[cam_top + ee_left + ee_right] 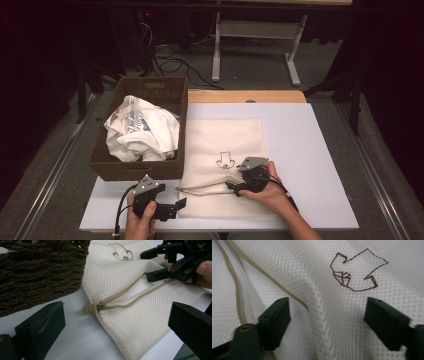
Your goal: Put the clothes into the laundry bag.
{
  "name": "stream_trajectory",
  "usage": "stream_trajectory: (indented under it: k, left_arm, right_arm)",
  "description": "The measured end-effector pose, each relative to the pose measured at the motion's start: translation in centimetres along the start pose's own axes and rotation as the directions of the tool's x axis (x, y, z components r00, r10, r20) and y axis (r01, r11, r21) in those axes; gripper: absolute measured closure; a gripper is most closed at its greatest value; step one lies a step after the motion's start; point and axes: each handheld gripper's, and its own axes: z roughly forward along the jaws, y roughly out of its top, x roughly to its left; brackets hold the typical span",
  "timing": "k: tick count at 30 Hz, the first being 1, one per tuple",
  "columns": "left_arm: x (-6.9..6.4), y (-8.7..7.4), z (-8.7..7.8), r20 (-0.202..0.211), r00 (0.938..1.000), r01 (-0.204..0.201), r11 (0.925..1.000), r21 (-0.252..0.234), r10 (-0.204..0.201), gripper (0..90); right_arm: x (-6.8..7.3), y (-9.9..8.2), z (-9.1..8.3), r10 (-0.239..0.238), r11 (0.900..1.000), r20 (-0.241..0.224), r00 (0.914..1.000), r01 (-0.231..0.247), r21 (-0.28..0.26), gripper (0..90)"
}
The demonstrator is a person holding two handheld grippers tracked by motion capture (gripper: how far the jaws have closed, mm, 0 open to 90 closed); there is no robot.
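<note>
While the cream mesh bag [225,165] lies flat on the bench [310,150] beside the wicker basket [135,167] of white cloth [142,131], the right gripper [235,186] straddles its raised fold, jaws wide and empty. The left gripper [180,204] gapes empty near the zipper pull [89,308].

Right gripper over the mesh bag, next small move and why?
Probably close the right gripper on the raised fold of the mesh bag: its jaws stand open astride that fold, the zipper is already open, and the left gripper is open short of the pull.
</note>
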Motion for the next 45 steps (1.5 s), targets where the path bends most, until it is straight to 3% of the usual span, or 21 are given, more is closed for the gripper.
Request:
stream_trajectory:
  k: [1,4,8,9,11,14,16,18,20,23,32,39,45]
  left_arm:
    - [-0.1,0.0,0.0,-0.001,1.0,-0.005,1.0,0.0,0.005,1.0]
    - [-0.2,0.0,0.0,0.001,1.0,-0.009,1.0,-0.003,0.009,0.7]
    - [-0.5,0.2,0.0,-0.015,0.9995,-0.028,0.9996,-0.001,0.028,0.8]
    - [-0.7,0.4,-0.2,-0.021,0.999,-0.039,0.9993,-0.001,0.039,0.8]
    - [-1.0,0.7,-0.4,-0.022,0.9986,-0.049,0.9988,-0.009,0.048,0.8]
    - [-1.4,1.2,-0.6,-0.027,0.9982,-0.054,0.9984,-0.012,0.054,0.8]
    - [-1.6,1.5,-0.6,-0.032,0.998,-0.054,0.9985,-0.004,0.054,0.7]
    - [-1.9,1.7,-0.7,-0.034,0.9979,-0.055,0.9985,0.003,0.055,0.6]
    - [-2.1,2.1,-0.9,-0.016,0.9985,-0.052,0.9987,-0.002,0.052,0.3]
    - [-2.6,2.9,-1.2,-0.013,0.9982,-0.058,0.9982,-0.013,0.058,0.3]
    - [-3.5,6.4,-2.1,-0.037,0.9955,-0.089,0.9943,-0.059,0.087,0.5]
    - [-2.7,8.2,-2.7,-0.067,0.9933,-0.1,0.9922,-0.076,0.095,0.4]
    - [-1.7,9.8,-2.9,-0.097,0.991,-0.1,0.992,-0.077,0.093,0.3]
  right_arm:
    - [0.1,0.0,0.2,-0.012,0.9999,0.015,0.9998,0.012,0.007,12.1]
    - [-0.2,0.2,0.5,0.023,0.9988,0.05,0.9985,-0.025,0.042,2.9]
    - [-0.3,0.1,0.6,0.032,0.9986,0.056,0.9979,-0.034,0.042,3.8]
    - [-0.4,0.1,0.5,0.032,0.9986,0.057,0.9978,-0.034,0.039,8.4]
    - [-0.7,0.0,0.2,0.075,0.9971,0.089,0.9932,-0.076,0.008,24.4]
    - [-1.2,-0.1,-0.2,0.103,0.9947,0.119,0.9876,-0.101,-0.019,50.2]
    - [-1.4,0.0,-0.3,0.107,0.9943,0.133,0.9854,-0.105,-0.018,58.2]
    - [-1.4,0.1,-0.4,0.113,0.9935,0.136,0.9841,-0.112,-0.017,75.8]
    - [-1.2,0.1,-0.4,0.098,0.9951,0.129,0.9868,-0.097,-0.018,85.5]
    - [-0.9,0.2,-0.7,0.063,0.998,0.124,0.9902,-0.062,-0.012,87.8]
    - [-0.4,0.9,-2.6,0.082,0.991,0.085,0.993,-0.072,-0.113,88.1]
    - [-1.0,1.1,-3.1,0.132,0.9826,0.048,0.99,-0.125,-0.138,88.0]
    - [-0.9,1.1,-3.2,0.129,0.9829,0.045,0.9907,-0.121,-0.138,87.9]
